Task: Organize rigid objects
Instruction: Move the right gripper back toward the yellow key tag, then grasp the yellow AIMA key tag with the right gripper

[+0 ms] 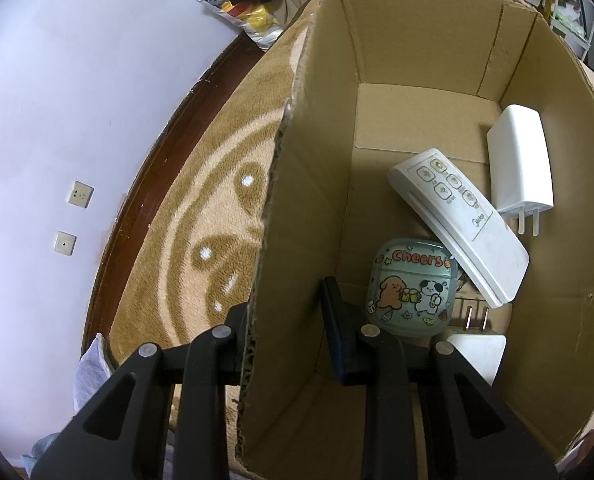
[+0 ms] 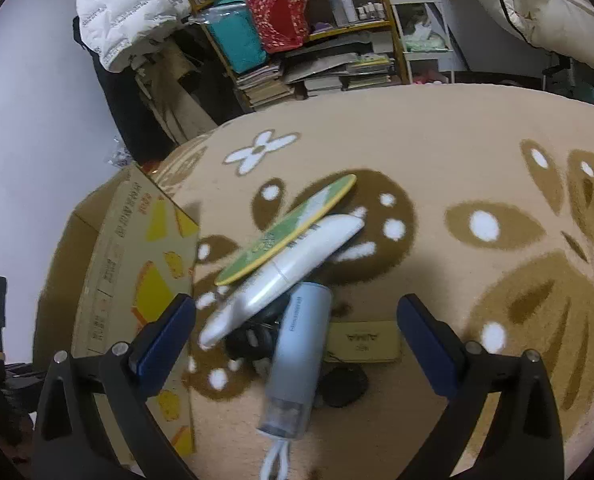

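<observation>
Cardboard fills the left wrist view: the left gripper (image 1: pixel 285 336) is clamped on the left wall of the box (image 1: pixel 293 208), one finger outside over the rug (image 1: pixel 201 216), the other inside. On the box floor, a remote (image 1: pixel 461 224) lies at about two o'clock from the fingers, a white charger (image 1: pixel 523 164) just beyond it against the right wall, an earbud case (image 1: pixel 411 288) touching the remote's near end, and a second plug (image 1: pixel 477 354) at three o'clock.

Right wrist view: the right gripper (image 2: pixel 297 332) hangs wide apart, gripping nothing. Between its fingers lies a pale blue cylinder (image 2: pixel 297 356); at twelve o'clock a white tube (image 2: pixel 285 272) leans under a green disc (image 2: pixel 289 232). The box stands at nine o'clock.
</observation>
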Motion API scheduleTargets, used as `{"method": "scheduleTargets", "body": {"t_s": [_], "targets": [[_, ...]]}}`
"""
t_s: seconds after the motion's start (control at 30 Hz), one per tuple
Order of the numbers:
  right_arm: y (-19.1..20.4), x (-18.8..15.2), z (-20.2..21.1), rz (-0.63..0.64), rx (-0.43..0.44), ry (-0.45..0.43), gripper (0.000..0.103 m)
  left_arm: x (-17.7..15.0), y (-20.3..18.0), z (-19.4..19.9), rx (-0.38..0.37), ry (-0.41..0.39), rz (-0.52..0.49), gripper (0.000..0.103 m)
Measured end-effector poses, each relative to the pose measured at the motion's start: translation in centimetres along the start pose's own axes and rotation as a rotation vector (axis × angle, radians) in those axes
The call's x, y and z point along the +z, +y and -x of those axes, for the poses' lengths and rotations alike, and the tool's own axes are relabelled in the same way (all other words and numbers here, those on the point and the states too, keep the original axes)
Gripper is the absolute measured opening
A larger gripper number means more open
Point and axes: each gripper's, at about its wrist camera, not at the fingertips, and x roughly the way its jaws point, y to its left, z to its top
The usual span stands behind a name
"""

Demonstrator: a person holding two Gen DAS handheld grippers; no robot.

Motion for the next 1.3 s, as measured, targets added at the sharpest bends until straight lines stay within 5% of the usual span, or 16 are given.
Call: {"method": "scheduleTargets", "body": {"t_s": [0.17,0.27,0.5,0.87,1.13,1.3], "targets": [[-1.3,-0.3,-1.0,-0.02,-0.043,0.059,0.069,0.0,-0.1,0.0,0.001,0.0,-0.001,0.026],[-2.1,-0.8,-1.3,-0.038,-0.058,0.082,0.058,0.0,-0.1,0.0,0.002,0.0,-0.002,0.026],[-3.1,-1.4,-1.6,-0.073,-0.075,0.118,0.046,0.0,-0.1,0.0,0.004,0.001,-0.003,0.027],[-2.6,-2.2,-1.2,-0.042,-0.084,0.131,0.044,0.0,-0.2,-0.1,0.01,0.001,-0.007,0.027],[-1.4,-2.5,-1.6,0.049,-0.113,0.158,0.025,0.1,-0.4,0.0,0.011,0.002,-0.008,0.027],[-1.0,-2.3,-1.9,0.074,-0.067,0.172,0.004,0.1,-0.4,0.0,0.012,0.002,-0.008,0.027]]}}
